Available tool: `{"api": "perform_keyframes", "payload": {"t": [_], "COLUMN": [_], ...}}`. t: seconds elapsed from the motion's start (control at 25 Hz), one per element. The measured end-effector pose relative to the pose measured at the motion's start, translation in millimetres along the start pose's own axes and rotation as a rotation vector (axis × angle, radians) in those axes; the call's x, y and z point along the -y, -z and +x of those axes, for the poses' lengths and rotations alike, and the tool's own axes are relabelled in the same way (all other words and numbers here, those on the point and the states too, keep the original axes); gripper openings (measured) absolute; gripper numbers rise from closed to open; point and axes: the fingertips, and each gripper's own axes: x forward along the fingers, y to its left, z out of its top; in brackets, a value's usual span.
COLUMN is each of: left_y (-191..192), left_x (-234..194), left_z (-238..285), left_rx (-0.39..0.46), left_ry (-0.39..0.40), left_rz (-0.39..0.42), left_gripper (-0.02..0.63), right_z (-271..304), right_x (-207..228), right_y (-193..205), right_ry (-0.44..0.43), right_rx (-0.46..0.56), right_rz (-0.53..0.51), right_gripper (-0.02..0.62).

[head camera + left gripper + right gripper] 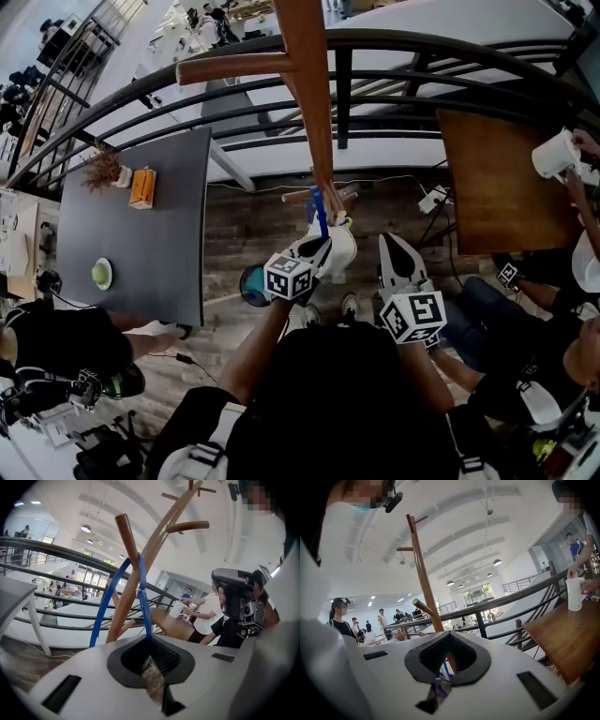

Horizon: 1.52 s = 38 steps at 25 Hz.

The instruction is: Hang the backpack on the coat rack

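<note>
Fingers (84,667) of L gripper (149,645) are clamping shut on the blue strap (143,597) of the backpack (341,251). Strap is looping round a peg (127,536) of the wooden coat rack (154,541), right where peg meets pole. In head view the white backpack is sitting against the pole near frame centre, touching L gripper at its 1 o'clock. R gripper (446,644) is hovering at 3 o'clock of the L one, apart from the bag. Its fingers are closed bar a thin slit, gripping nothing. At 9 o'clock a dark table (159,216) is standing, w/ a wooden table (497,178) at 2 o'clock and a black railing (403,47) curving across 12 o'clock.
</note>
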Motion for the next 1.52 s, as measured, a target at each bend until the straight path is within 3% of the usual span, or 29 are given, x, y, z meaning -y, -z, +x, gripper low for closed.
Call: {"api": "perform_keyframes", "payload": {"t": [0.56,1.0,1.52], "left_y": [2.6,-1.1,-2.4], "left_x": [-17.4,-35.7,-52.3], "left_z": [6.3,6.9,8.5], "left_rx": [0.005,0.045,0.051], "left_ry": [-0.035,-0.124,-0.178], "left_rz": [-0.036,-0.063,-0.047], "left_gripper": [0.02,0.02,0.021], "right_z": [-0.5,1.2,1.5], "right_x": [6.1,-3.4,-7.6], "right_y": [6.8,16.7,22.6], "right_ry": [0.006,-0.007,-0.012], "right_rx": [-0.02,-0.048,-0.049], "right_rz": [0.012,0.006,0.012], "right_gripper": [0.012,0.012,0.012]}}
